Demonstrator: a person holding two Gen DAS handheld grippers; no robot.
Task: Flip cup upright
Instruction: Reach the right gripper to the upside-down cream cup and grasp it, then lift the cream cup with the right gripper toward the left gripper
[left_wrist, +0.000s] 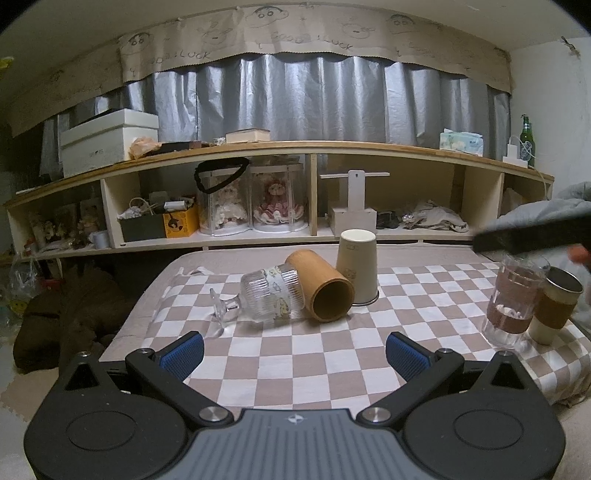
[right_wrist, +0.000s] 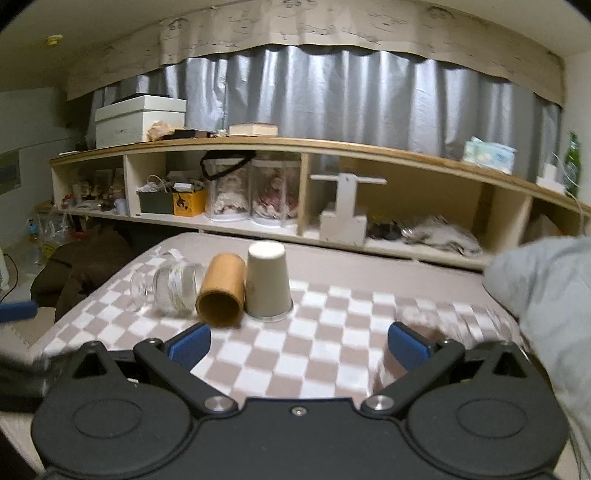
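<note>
On the checkered cloth (left_wrist: 295, 354) a clear ribbed glass goblet (left_wrist: 266, 297) lies on its side, stem to the left. A tan cylinder cup (left_wrist: 321, 290) lies on its side against it, mouth toward me. A cream cup (left_wrist: 357, 269) stands upside down behind them. All three also show in the right wrist view: goblet (right_wrist: 173, 286), tan cup (right_wrist: 221, 291), cream cup (right_wrist: 267, 282). My left gripper (left_wrist: 293, 354) is open and empty, short of the cups. My right gripper (right_wrist: 299, 347) is open and empty, over the cloth.
At the right, a glass cup with a brown sleeve (left_wrist: 511, 306) and a steel tumbler with a cork band (left_wrist: 554, 306) stand upright. A low shelf (left_wrist: 295, 147) full of clutter runs behind the table. A grey bundle (right_wrist: 546, 295) lies at the right.
</note>
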